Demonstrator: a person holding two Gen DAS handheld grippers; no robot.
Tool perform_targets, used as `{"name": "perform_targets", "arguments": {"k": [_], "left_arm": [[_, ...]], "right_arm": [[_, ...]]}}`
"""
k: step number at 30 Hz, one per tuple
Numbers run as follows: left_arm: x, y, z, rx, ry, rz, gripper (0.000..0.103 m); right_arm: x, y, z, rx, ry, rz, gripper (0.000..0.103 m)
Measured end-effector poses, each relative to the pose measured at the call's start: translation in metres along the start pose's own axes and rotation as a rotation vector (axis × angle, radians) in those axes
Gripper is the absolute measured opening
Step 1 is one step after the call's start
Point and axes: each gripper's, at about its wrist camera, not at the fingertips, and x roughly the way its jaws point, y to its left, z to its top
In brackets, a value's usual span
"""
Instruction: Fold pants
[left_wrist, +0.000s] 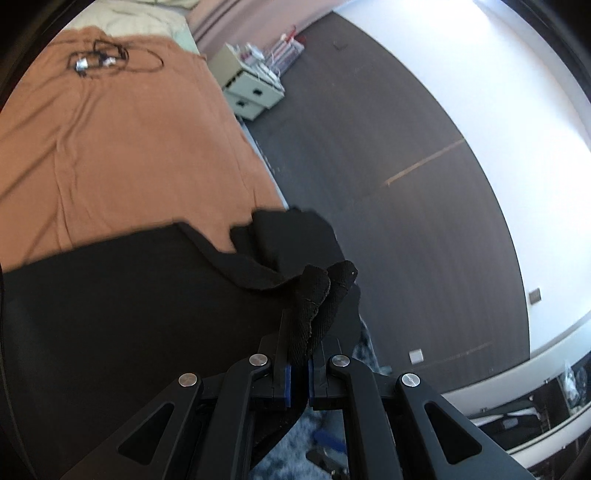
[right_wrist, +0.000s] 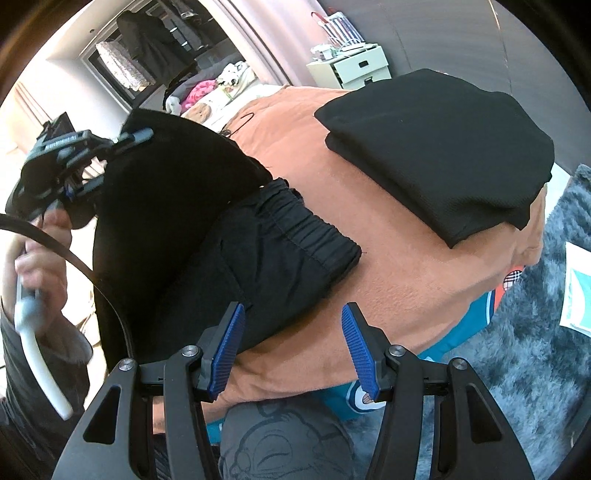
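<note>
Black pants lie on an orange bed cover, their elastic waistband toward the middle of the bed. My left gripper is shut on a bunched edge of the pants, and the cloth hides its fingertips. In the right wrist view the left gripper, held in a person's hand, lifts one part of the pants up over the rest. My right gripper hovers open just in front of the waistband, with nothing between its blue pads.
A folded black garment lies on the far right of the bed. Tangled cables rest farther up the cover. A pale nightstand stands beside the bed. A grey shaggy rug covers the floor by the bed's edge.
</note>
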Motion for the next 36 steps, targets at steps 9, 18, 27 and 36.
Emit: {"name": "perform_targets", "arguments": {"k": [9, 18, 27, 36], "left_arm": [[0.034, -0.005, -0.043, -0.003, 0.093, 0.015, 0.005], [0.036, 0.01, -0.07, -0.027, 0.195, 0.047, 0.056], [-0.036, 0.055, -0.07, -0.056, 0.096, 0.151, 0.058], [-0.13, 0.117, -0.079, -0.117, -0.035, 0.289, 0.069]], "right_arm": [[-0.012, -0.017, 0.0, 0.019, -0.014, 0.003, 0.053], [-0.005, -0.025, -0.001, 0.055, -0.001, 0.034, 0.053], [0.025, -0.022, -0.005, 0.08, 0.039, 0.082, 0.053], [0.059, -0.045, 0.0, 0.177, 0.081, 0.113, 0.053]]}}
